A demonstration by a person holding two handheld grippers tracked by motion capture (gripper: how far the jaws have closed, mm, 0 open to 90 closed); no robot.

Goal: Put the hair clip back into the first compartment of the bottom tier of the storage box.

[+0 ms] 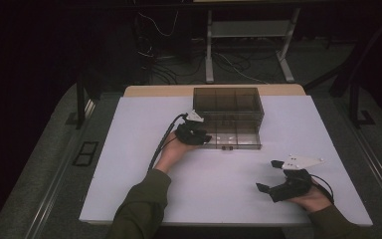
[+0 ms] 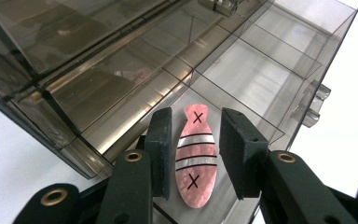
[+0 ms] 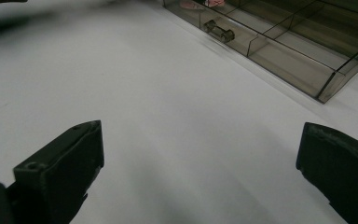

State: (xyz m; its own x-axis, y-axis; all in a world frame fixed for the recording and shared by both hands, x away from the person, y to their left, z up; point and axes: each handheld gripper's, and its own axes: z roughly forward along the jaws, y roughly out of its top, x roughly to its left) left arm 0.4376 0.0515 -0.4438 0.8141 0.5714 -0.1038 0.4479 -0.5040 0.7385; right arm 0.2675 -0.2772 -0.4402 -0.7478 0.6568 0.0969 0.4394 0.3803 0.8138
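Left gripper [image 2: 193, 154], frame bottom centre, straddles the pink fish clip [image 2: 195, 158] over the open drawer [image 2: 279, 135]; pads look just clear, likely releasing it there. Right gripper [image 3: 200, 172] rests wide open, holding nothing.

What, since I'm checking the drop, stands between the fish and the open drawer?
Nothing visible. The fish sits between the left gripper's jaws, already inside the drawer's open-topped end compartment, with no lid or other object showing around it.

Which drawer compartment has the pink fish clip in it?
The pulled-out drawer's end compartment, between the left gripper's jaws, holds the pink fish clip; the other compartments look empty.
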